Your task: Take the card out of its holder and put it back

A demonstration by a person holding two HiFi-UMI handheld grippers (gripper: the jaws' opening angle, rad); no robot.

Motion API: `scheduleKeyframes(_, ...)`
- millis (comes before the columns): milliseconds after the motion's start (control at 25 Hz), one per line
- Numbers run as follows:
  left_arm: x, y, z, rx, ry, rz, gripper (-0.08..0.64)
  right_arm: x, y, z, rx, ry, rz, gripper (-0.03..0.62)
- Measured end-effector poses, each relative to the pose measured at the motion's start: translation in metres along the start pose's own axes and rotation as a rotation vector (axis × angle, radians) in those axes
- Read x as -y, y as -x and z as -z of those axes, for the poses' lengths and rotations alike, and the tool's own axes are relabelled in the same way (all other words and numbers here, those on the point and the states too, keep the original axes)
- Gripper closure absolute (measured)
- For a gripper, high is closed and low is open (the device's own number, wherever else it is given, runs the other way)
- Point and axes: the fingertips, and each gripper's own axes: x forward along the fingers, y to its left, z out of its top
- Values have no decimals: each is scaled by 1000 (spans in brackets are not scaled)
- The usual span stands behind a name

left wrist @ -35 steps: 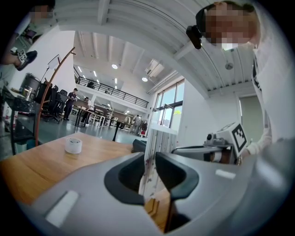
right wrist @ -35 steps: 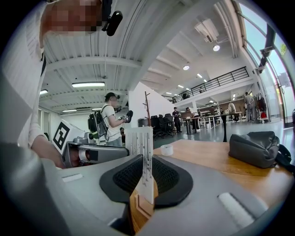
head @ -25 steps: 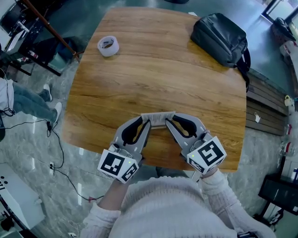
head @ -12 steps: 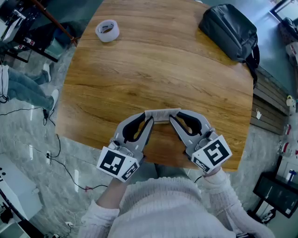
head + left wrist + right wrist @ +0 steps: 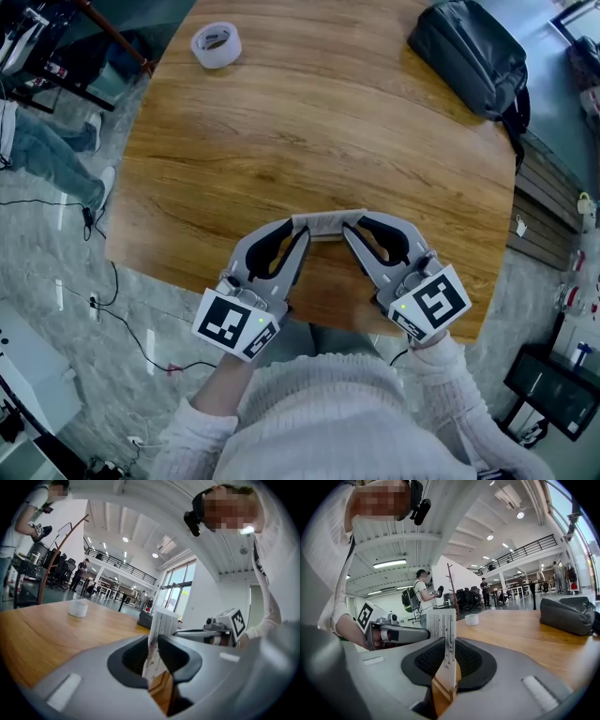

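Little changes over the last second. Your left gripper (image 5: pixel 299 231) and right gripper (image 5: pixel 352 231) stay clamped on opposite ends of the card holder (image 5: pixel 326 224), which spans between the 2 tips over the table (image 5: pixel 281 122). No card shows separately, so the pull looks unstarted.

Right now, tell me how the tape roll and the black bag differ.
The tape roll is pale and ring-shaped; the black bag is dark and lumpy. The tape roll is far smaller than the black bag. The tape roll lies far left, the black bag far right. Both rest on the wooden table.
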Motion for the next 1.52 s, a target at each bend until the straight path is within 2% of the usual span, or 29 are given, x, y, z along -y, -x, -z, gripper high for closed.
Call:
scheduleKeyframes(480, -1, -2, 6, 2, 5, -1, 491, 2, 0, 6, -5, -7, -11, 529)
scheduleKeyframes(1520, -3, -6, 5, 12, -57, 22, 496, 7, -3, 12, -20, -5, -14, 529)
